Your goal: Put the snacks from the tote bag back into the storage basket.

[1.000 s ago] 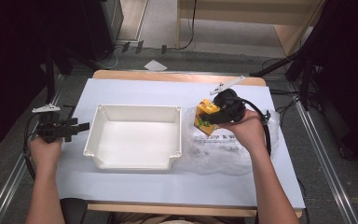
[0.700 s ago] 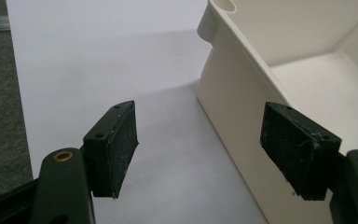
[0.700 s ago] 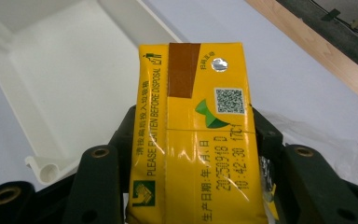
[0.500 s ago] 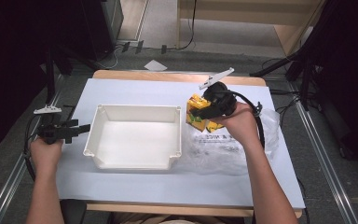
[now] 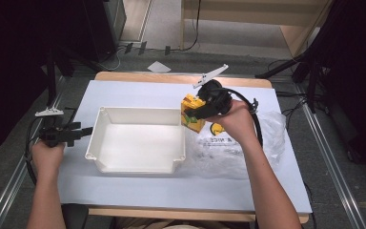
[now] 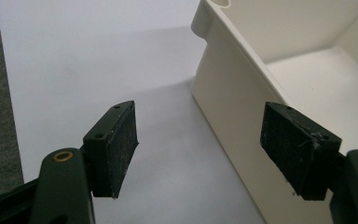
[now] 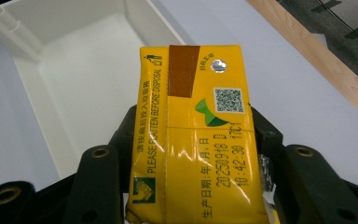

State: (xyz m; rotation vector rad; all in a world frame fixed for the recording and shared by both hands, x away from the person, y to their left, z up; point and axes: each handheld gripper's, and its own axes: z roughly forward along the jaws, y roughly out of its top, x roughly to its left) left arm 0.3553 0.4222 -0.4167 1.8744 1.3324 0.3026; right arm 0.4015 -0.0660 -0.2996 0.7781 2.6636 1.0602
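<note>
Yellow drink carton clamped between the jaws of the right gripper, printed top face toward the camera; in the high view the carton hangs in the air at the right end wall of the white bin, not yet over its floor. Change since a second ago: carton has travelled left from above the clear plastic bag to the bin's edge, and is tilted more; judgement: transfer is under way, release into the bin is the remaining step. Another yellow item lies on the bag, half hidden by the hand. Left gripper spread wide, holding nothing; it waits just beside the bin's left wall, apart from it, on the white table sheet.
</note>
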